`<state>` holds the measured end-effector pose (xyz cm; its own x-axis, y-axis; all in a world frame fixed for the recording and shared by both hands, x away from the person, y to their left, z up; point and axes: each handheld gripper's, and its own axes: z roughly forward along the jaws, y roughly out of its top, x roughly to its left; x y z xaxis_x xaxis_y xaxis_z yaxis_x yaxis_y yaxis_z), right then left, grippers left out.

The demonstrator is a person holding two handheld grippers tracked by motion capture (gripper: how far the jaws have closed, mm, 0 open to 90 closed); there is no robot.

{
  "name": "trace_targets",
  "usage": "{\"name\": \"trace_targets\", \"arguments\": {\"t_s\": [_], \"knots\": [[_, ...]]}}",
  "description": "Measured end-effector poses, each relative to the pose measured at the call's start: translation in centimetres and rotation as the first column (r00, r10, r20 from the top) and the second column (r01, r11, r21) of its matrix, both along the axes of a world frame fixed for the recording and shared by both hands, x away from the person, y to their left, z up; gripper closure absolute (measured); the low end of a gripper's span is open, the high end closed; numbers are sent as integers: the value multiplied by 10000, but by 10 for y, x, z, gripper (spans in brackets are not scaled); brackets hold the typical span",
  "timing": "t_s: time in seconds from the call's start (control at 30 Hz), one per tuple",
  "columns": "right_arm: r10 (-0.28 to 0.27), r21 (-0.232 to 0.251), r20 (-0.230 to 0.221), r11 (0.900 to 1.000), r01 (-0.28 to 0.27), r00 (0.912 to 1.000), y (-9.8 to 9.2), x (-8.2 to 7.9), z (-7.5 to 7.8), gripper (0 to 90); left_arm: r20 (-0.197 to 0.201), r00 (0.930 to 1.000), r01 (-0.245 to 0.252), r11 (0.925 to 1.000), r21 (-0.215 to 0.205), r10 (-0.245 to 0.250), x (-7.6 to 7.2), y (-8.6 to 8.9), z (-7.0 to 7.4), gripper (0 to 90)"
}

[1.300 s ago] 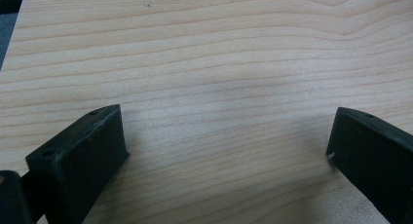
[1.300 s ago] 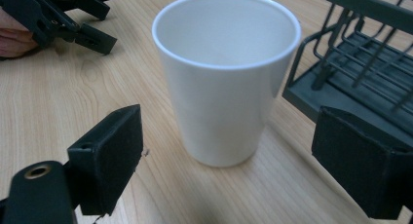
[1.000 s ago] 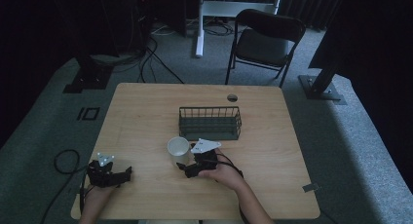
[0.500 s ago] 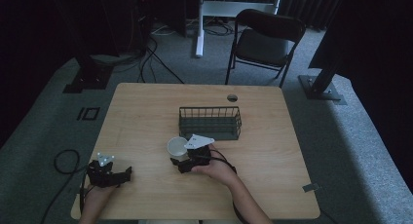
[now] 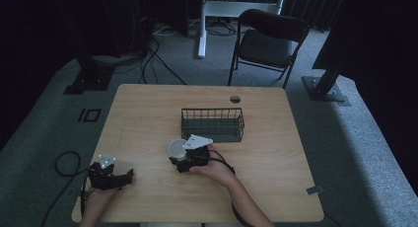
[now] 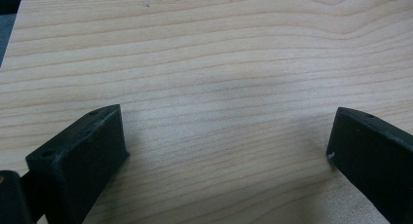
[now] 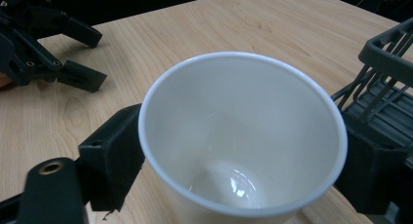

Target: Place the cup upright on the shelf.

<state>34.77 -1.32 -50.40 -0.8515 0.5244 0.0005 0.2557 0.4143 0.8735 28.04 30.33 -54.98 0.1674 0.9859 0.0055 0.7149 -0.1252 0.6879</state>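
A white paper cup (image 5: 176,148) stands upright and empty on the wooden table (image 5: 143,113), just in front of the wire basket's left end. My right gripper (image 5: 183,161) is open, its jaws on either side of the cup (image 7: 243,136) and close against its wall. In the right gripper view the right gripper (image 7: 241,160) has the cup between its jaws. My left gripper (image 5: 109,176) rests near the table's front left corner. In its own view the left gripper (image 6: 226,136) is open over bare wood, nothing between its jaws.
A dark wire basket (image 5: 213,123) sits at mid-table, just behind and right of the cup; its corner (image 7: 389,53) is near my right jaw. A round cable hole (image 5: 235,99) is near the far edge. A folding chair (image 5: 266,44) stands beyond the table.
My right gripper has slid forward and left until its jaws stand around the cup. The cup has barely shifted. The left gripper has stayed put.
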Motion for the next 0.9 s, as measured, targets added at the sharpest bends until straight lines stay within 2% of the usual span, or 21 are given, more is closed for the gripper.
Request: {"name": "trace_targets", "arguments": {"t_s": [0.03, 0.17, 0.33, 0.43, 0.9], "knots": [[-52, 37, 21, 10000, 52, 10000, 0, 0, 0, 192, -2, 10000, 3, 10000, -2, -3, 0, 0, 0, 9], [-89, -26, 95, 10000, 89, 9999, 1, 1, 1, 199, 2, 10000, -3, 10000, -1, 3, 0, 0, 0, 9], [-44, 13, -15, 10000, 44, 10000, 0, 0, 6, 201, -2, 10000, -1, 10000, -2, 1, 0, 0, 0, 9], [-14, -8, 145, 10000, 14, 9999, -1, -1, 12, 201, 2, 10000, -1, 10000, 0, 1, 0, 0, 0, 10], [437, 312, 342, 9985, -447, 9985, 0, 0, 46, 201, 1, 10000, -1, 10000, 5, 1, 0, 0, 0, 9]]}}
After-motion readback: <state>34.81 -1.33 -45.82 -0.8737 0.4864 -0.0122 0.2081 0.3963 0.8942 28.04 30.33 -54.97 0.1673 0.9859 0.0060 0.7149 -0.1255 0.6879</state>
